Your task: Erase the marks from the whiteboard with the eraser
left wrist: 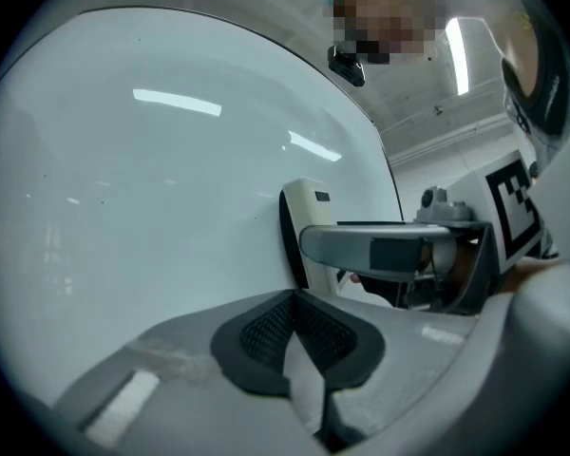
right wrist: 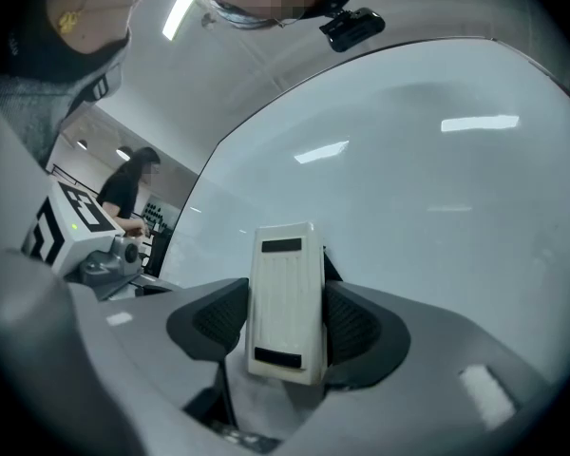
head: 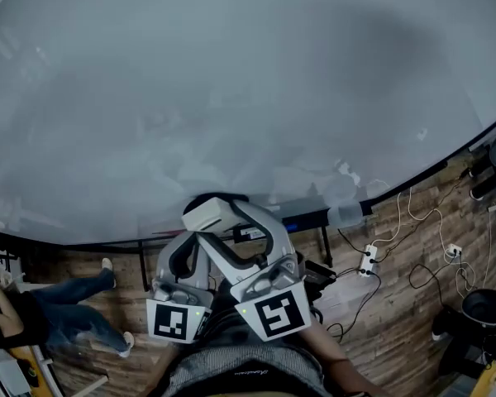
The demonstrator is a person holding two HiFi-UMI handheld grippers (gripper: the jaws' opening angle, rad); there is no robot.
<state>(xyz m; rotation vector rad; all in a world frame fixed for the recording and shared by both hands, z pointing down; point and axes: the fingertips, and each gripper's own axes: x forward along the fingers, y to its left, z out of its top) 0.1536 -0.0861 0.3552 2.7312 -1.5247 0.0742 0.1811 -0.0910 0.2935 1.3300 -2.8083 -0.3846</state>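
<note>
Right gripper view shows the right gripper (right wrist: 283,331) pinching the eraser (right wrist: 285,297) near the whiteboard (right wrist: 437,188); left gripper view shows the left gripper (left wrist: 297,338) with jaws pressed together.

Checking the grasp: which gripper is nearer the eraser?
Right. The right gripper clamps the eraser between its jaws; the left gripper, shut and empty, sits beside it.

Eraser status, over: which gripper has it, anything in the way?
Right gripper shut on eraser. Left gripper shut, empty, beside it. Whiteboard right ahead, only faint smears showing; contact unclear. Nothing in the way.
</note>
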